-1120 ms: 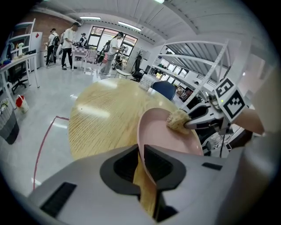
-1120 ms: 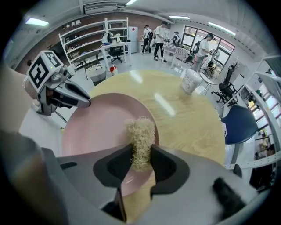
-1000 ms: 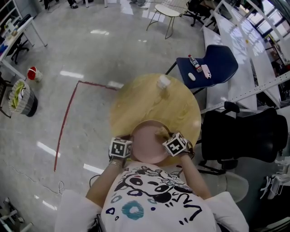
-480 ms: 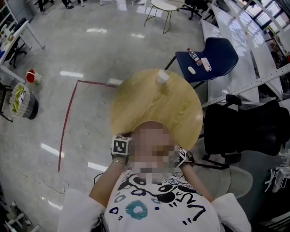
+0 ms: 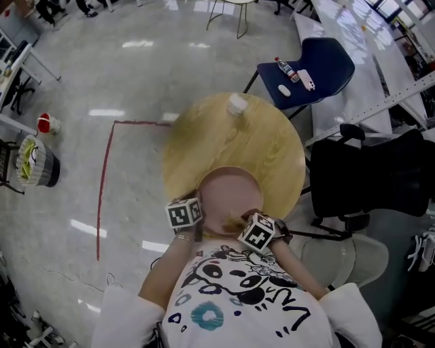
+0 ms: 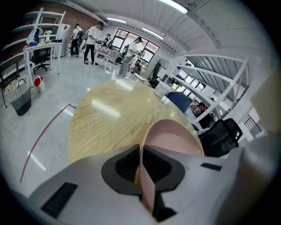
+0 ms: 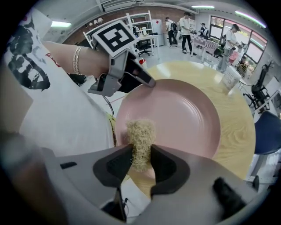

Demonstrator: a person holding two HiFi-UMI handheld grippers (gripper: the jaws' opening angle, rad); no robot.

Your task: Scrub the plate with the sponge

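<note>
the right tool, pinching the sponge, has drawn back from the far side of the plate to its near rim: scrubbing is under way. the left tool pinches the opposite rim, steadying it.

Lighting is reading bright and even, indoors. Ceiling strip lights are blowing out white; they are reflecting as streaks on the glossy floor. The table and plate are carrying a soft sheen. Shadows are showing faint. Both gripper views are bending hard at the edges, corners vignetting black, near foreground blurring.
</note>
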